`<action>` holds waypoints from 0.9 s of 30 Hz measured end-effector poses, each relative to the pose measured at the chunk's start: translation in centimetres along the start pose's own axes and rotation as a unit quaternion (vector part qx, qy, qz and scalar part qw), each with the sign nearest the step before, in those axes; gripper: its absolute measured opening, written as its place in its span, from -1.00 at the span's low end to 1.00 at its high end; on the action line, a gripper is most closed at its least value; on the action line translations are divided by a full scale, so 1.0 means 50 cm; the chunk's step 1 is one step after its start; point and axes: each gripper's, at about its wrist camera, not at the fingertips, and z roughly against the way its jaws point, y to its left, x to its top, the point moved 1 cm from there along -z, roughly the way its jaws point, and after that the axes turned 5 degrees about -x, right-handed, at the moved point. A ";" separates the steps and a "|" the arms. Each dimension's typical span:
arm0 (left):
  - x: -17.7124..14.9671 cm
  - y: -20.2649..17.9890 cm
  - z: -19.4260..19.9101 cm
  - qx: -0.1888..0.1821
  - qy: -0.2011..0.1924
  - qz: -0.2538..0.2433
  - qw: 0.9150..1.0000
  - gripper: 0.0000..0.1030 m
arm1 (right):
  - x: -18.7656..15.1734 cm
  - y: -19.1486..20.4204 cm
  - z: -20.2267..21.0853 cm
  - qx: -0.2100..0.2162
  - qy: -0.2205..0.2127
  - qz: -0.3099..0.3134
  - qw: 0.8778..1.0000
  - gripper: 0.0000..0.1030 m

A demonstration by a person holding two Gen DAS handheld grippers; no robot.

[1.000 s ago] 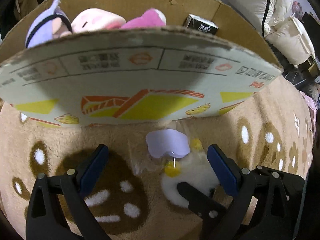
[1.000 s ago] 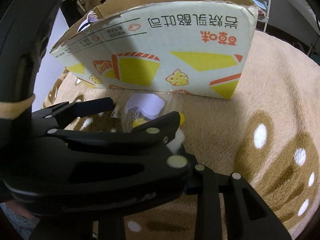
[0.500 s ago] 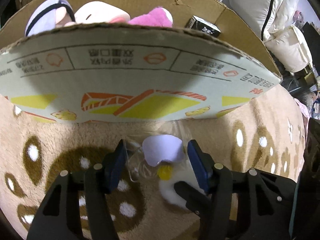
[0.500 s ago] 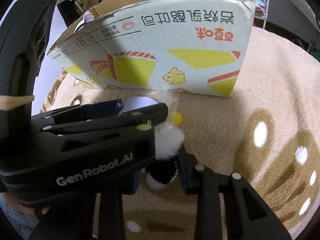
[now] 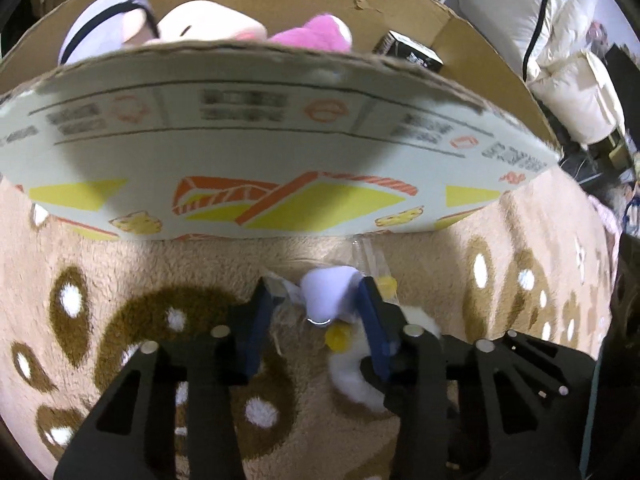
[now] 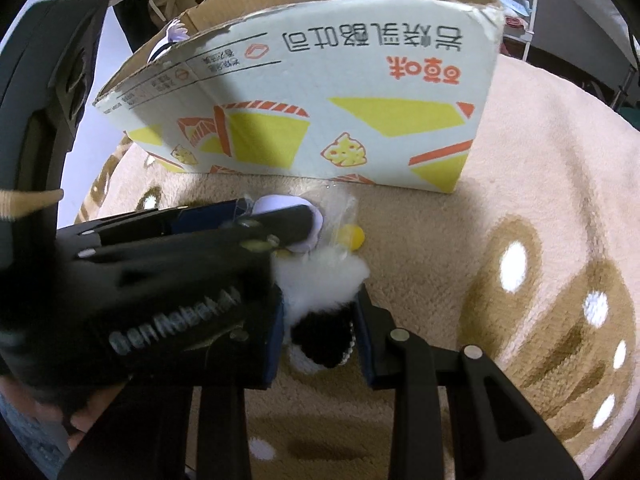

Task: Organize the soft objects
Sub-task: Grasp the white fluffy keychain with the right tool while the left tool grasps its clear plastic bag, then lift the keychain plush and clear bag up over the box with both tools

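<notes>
Beige plush blanket with brown paw-and-spot patterning is seen covering the surface throughout. An open cardboard box with a white printed side bearing yellow and orange graphics is stood on the far part of the blanket. Inside it, at the far left, a lavender-and-white plush toy with a black band, a pale pink plush toy, a magenta plush toy and, further right, a small black carton are visible above the rim.

Just in front of the box's near wall, a small black-and-white plush toy with yellow pom-pom details, wrapped in clear plastic film with a white paper tag, lies on the blanket.

The left claw is pointed steeply down over the toy's far end. Its blue-padded jaws are closing, with the white tag and crinkled film between them; the right pad appears to touch the tag, but firm pressure from both pads cannot be confirmed.

The right claw is closed on the toy's near end, the black and white fur being pinched between its blue pads. In the right wrist view the left claw's black body is seen crossing just to the left, very close to the right claw.

Cream cushions are visible at the far right, beyond the blanket.
</notes>
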 end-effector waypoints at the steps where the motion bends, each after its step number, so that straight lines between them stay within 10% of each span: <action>1: -0.001 0.000 0.001 -0.004 0.002 0.003 1.000 -0.28 | -0.001 -0.002 0.000 0.000 0.000 -0.002 1.000 -0.36; 13: -0.017 -0.021 0.057 -0.068 -0.006 0.000 0.998 -0.78 | -0.003 -0.014 0.016 -0.003 -0.007 -0.012 1.000 -0.37; 27: -0.032 -0.041 0.108 -0.034 -0.058 -0.015 0.998 -0.94 | -0.009 -0.035 0.048 -0.002 -0.014 -0.013 1.000 -0.40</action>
